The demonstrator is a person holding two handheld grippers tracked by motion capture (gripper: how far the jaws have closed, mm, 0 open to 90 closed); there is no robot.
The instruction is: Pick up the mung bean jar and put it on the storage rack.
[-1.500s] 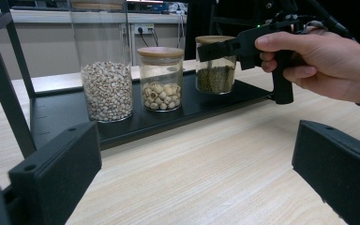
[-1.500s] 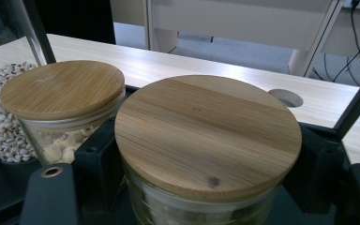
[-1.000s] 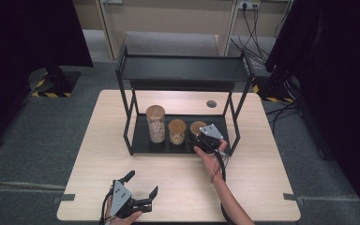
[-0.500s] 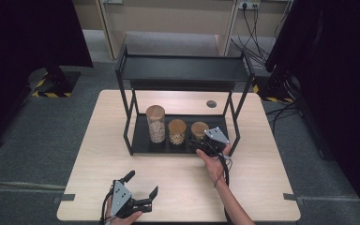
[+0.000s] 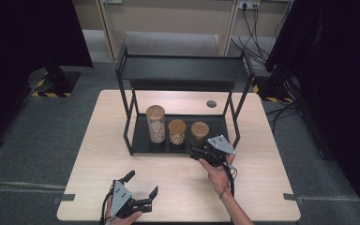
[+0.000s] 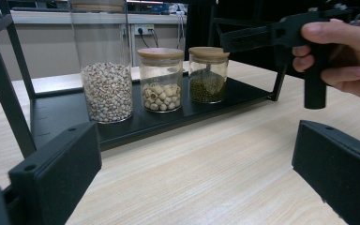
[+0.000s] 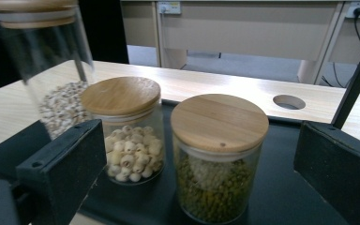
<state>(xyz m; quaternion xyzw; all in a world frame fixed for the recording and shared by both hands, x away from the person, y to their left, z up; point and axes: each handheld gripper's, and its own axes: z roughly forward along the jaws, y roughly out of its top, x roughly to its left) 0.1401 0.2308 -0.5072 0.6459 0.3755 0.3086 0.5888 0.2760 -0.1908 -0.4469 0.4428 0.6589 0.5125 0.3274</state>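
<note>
Table (image 5: pixel 98 140): light wood top; carries the rack and both grippers.
Rack (image 5: pixel 183 70): black two-level metal frame standing mid-table. Its upper shelf is bare; its low tray (image 5: pixel 215 124) holds three glass jars in a row, lids up, near one another and accessible from the person's side.
Tall jar (image 5: pixel 156 123): bamboo lid, pale grain filling roughly the lower half; leftmost in the row.
Middle jar (image 5: pixel 177 131): shorter, bamboo lid, round whitish seeds, probably lotus seeds.
Green-bean jar (image 7: pixel 215 159): shortest, bamboo lid, dark green beans, probably mung beans. It stands upright on the tray at the right end of the row and is the item being approached.
Right gripper (image 5: pixel 206 152): held at the tray's front edge, aimed at the green-bean jar. Jaws are spread wide and grip nothing; in the right gripper view the jar sits between them, slightly farther in. This alignment suits a side grasp on the glass body below the lid.
Left gripper (image 5: pixel 140 190): parked low near the table's front edge, well apart from the rack. Jaws are wide apart and hold nothing; judged idle, kept out of the working hand's path.
</note>
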